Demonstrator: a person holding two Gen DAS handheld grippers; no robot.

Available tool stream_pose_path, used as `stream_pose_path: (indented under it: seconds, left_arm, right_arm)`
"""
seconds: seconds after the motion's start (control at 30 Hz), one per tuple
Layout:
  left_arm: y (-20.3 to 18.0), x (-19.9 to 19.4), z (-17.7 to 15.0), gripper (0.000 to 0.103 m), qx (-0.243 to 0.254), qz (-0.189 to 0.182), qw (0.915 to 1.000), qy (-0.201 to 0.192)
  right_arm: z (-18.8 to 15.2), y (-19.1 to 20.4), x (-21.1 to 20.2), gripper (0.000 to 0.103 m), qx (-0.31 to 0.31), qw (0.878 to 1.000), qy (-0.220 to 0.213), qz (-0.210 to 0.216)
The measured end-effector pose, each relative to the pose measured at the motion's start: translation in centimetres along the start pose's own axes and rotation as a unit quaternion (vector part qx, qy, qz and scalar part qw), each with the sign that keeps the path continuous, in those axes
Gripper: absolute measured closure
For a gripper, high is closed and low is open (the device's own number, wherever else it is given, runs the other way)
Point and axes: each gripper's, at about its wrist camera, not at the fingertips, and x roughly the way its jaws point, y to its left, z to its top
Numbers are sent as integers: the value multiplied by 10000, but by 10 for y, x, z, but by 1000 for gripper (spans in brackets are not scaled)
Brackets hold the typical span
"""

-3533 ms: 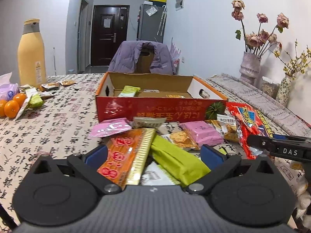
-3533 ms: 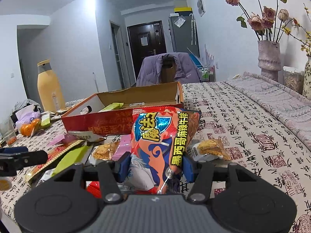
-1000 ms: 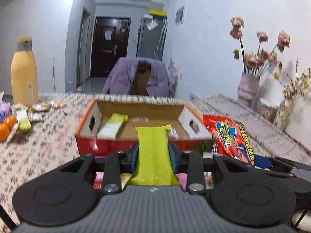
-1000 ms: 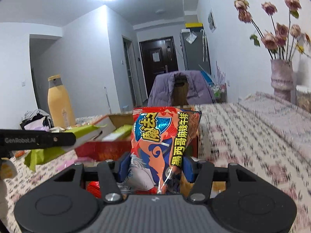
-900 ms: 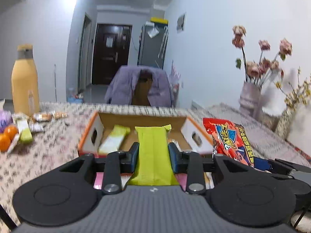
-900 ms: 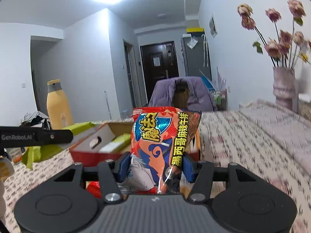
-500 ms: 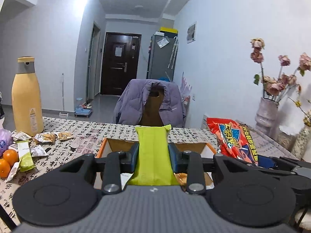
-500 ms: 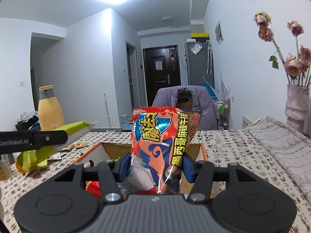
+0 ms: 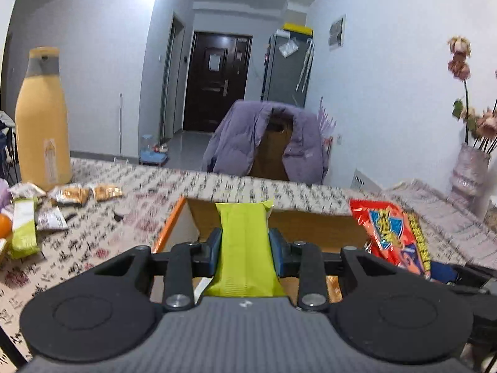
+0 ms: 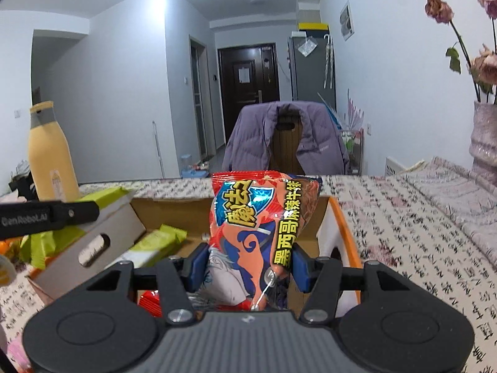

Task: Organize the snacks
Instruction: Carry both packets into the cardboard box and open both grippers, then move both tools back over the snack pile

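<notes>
Carrying step: two snacks poised above the open cardboard box (image 10: 337,217) on the table (image 10: 435,233). Left gripper (image 9: 245,250) is clamped on a green bar (image 9: 245,242); right gripper (image 10: 248,264) is clamped on a red chip bag (image 10: 261,217). Both point slightly downward. Next, probably: lower each snack into the box, then part the jaws.

both wrist views face forward, close above | shared: box (image 9: 310,217), chair (image 10: 289,136)
</notes>
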Motion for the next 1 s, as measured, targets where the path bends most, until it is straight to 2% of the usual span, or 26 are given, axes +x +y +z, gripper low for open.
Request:
stream_pose_path:
  seconds: [0.13, 0.17, 0.2, 0.23, 0.27, 0.3, 0.4, 0.47, 0.77, 1.0]
  left_arm:
    - [4, 7, -6, 70, 32, -34, 9999, 99]
    - [5, 8, -7, 70, 20, -54, 9999, 126]
    - [7, 8, -8, 65, -13, -90, 9999, 119]
    - [8, 7, -9, 58, -37, -149, 9998, 113]
    - [11, 6, -9, 40, -83, -183, 9998, 87]
    - [12, 3, -9, 20, -128, -169, 9998, 24]
    - [14, -5, -8, 0, -176, -135, 9994, -248]
    - [15, -9, -6, 0, -215, -82, 9991, -350]
    - [11, -6, -2, 0, -230, -50, 9995, -219]
    - [1, -29, 17, 0, -266, -64, 9989, -387]
  right_arm:
    - [-3, 3, 5, 48, -41, 9999, 91, -2]
    - [-5, 3, 6, 44, -64, 9999, 141, -51]
    - [-5, 2, 7, 39, -73, 9998, 172, -97]
    - [-6, 1, 6, 24, -51, 9998, 153, -145]
    - [-5, 0, 5, 7, -25, 9998, 113, -170]
    - [-5, -2, 2, 1, 5, 9998, 58, -194]
    - [-4, -6, -4, 0, 79, 9996, -73, -251]
    - [-5, -7, -7, 0, 133, 9995, -75, -263]
    - [-3, -10, -7, 0, 127, 9997, -86, -188]
    - [10, -4, -18, 0, -51, 9997, -132, -185]
